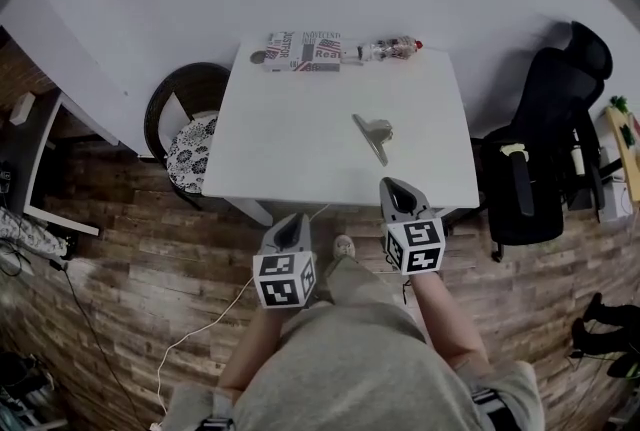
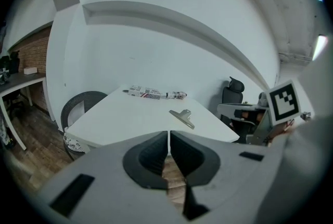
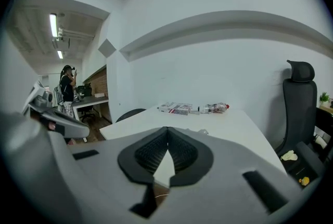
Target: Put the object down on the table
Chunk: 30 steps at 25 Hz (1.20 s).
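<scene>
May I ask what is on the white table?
A silver metal clip, a printed box and a plastic bottle; the right gripper covers part of the near edge.

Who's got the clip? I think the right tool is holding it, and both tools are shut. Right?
Not quite. The clip lies on the table, not in the right tool. The head view shows it lying apart from that tool, whose jaws are shut on nothing. The left tool is shut too, as you said.

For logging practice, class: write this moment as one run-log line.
left tongs: shut, empty; right tongs: shut, empty; metal clip: lying on table
</scene>
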Motion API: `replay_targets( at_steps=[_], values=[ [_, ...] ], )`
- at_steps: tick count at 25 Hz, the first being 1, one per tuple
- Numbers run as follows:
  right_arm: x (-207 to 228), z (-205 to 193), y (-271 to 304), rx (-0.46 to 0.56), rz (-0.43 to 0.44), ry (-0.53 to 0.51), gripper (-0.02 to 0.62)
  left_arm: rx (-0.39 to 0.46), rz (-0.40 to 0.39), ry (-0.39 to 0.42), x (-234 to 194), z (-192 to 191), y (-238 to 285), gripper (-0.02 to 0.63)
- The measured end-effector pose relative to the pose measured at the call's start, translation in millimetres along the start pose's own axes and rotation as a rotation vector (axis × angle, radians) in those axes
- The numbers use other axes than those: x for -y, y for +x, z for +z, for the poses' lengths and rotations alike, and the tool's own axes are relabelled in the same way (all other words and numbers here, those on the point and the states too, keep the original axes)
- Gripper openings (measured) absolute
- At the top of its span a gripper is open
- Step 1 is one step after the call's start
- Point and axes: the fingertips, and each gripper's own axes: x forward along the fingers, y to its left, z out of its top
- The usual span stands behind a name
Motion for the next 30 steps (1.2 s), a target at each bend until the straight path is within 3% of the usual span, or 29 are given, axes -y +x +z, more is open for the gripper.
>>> replay_targets(
  at_steps=[16, 30],
  values=[
    [-74, -13, -88, 0.048, 0.081, 0.010, 0.000, 0.052, -0.013, 0.011, 16, -29, -66, 0.015],
    [-78, -19, -96, 0.042, 0.105, 0.033, 0.000, 0.044, -0.015, 0.010, 21, -34, -66, 0.015]
  ],
)
